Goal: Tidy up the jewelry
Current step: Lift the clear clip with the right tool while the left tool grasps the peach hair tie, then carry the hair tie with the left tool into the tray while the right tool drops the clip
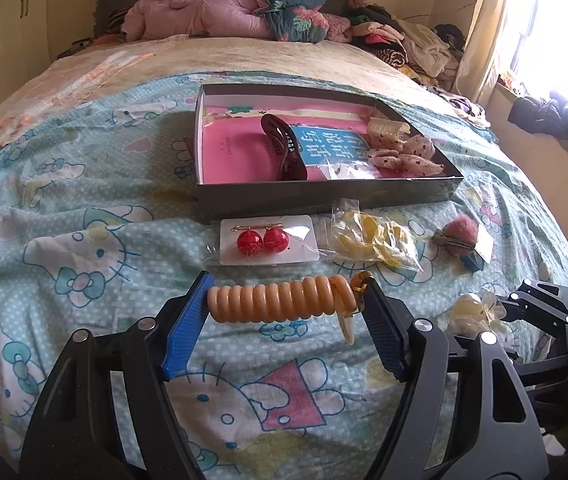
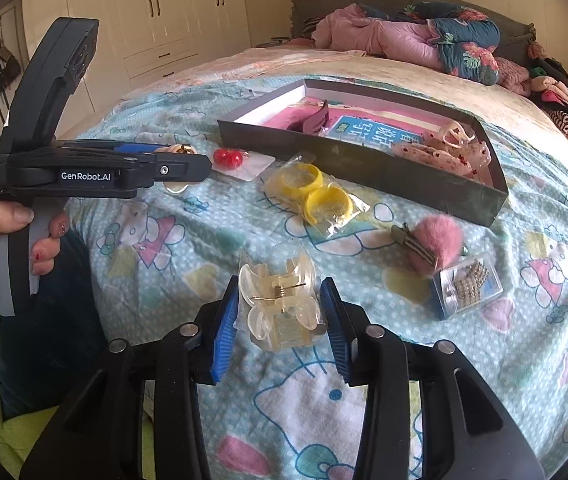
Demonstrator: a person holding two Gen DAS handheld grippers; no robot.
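Four loose pieces beside box (image 1: 324,196) | pink clip (image 2: 436,248) possibly touching case (image 2: 470,286)

Earring card (image 1: 269,241) lies before the box (image 1: 324,196), left of bagged rings (image 1: 376,242).

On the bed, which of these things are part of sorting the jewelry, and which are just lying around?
Part of the job:
box
coil tie, in left gripper
clear claw clip, in right gripper
red ball earrings
yellow rings bag
pink pom clip
small clear case

Just lying about:
pink quilt
clothes pile
wardrobe
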